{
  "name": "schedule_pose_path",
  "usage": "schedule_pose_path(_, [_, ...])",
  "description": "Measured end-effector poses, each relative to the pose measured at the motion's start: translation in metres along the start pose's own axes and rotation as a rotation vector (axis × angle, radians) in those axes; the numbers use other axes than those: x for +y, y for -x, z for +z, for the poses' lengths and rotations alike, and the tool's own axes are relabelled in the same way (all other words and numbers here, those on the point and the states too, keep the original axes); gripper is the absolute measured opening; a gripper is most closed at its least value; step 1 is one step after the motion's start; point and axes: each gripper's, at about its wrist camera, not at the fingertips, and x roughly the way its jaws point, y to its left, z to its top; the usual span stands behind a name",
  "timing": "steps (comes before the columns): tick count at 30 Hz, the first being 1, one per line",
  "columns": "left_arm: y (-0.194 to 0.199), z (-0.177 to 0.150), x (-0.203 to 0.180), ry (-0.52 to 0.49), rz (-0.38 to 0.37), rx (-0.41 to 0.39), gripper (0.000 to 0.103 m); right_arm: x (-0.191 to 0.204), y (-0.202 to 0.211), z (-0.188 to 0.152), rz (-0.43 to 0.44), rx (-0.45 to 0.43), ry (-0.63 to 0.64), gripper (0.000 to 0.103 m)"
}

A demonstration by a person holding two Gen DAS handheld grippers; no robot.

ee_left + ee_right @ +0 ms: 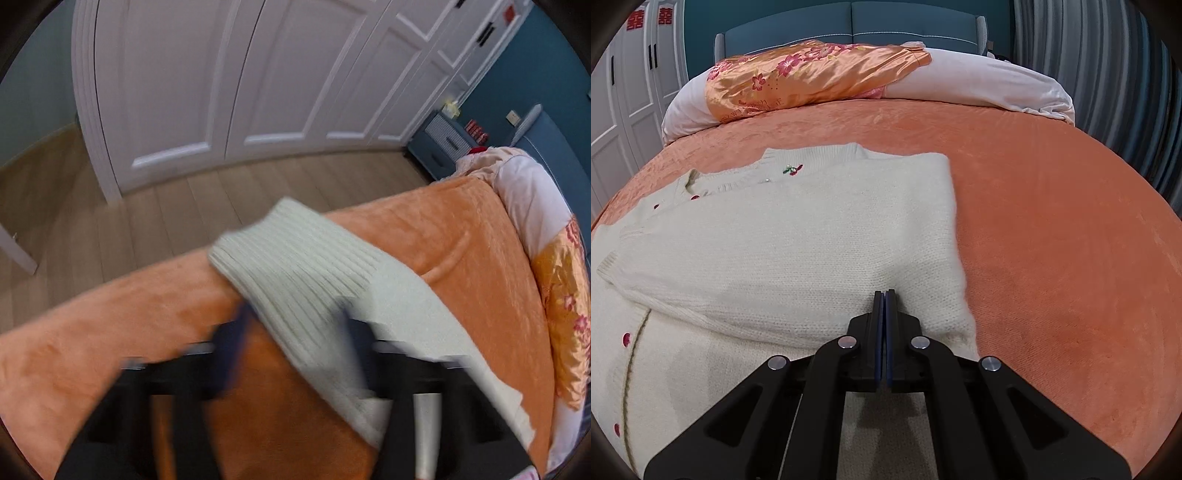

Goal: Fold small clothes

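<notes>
A small cream knitted cardigan (798,236) with red buttons and a cherry motif lies on the orange bedspread (1052,229), its right side folded inward. My right gripper (885,295) is shut, its blue pads together, resting over the cardigan's lower right part; I see no cloth between the pads. In the left wrist view, which is blurred by motion, my left gripper (295,317) is open with its fingers on either side of the cardigan's ribbed sleeve (295,266), which lies near the bed's edge.
An orange floral pillow (812,77) and a white duvet (990,81) lie at the head of the bed by a blue headboard (849,22). White wardrobe doors (229,81), wooden floor (147,218) and a blue nightstand (439,144) lie beyond the bed's edge.
</notes>
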Motion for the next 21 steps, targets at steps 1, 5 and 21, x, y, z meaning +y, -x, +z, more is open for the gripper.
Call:
schedule_pose_path(1, [0.003, -0.002, -0.005, -0.011, 0.001, -0.009, 0.014, 0.000, 0.000, 0.000, 0.000, 0.000, 0.000, 0.000])
schedule_pose_path(5, [0.052, -0.011, -0.054, -0.201, -0.078, -0.108, 0.007, -0.001, 0.000, 0.000, 0.003, 0.000, -0.001, 0.000])
schedule_pose_path(21, [0.144, -0.380, -0.335, -0.835, -0.462, 0.106, 0.020, -0.014, 0.000, 0.002, 0.114, -0.013, -0.104, 0.000])
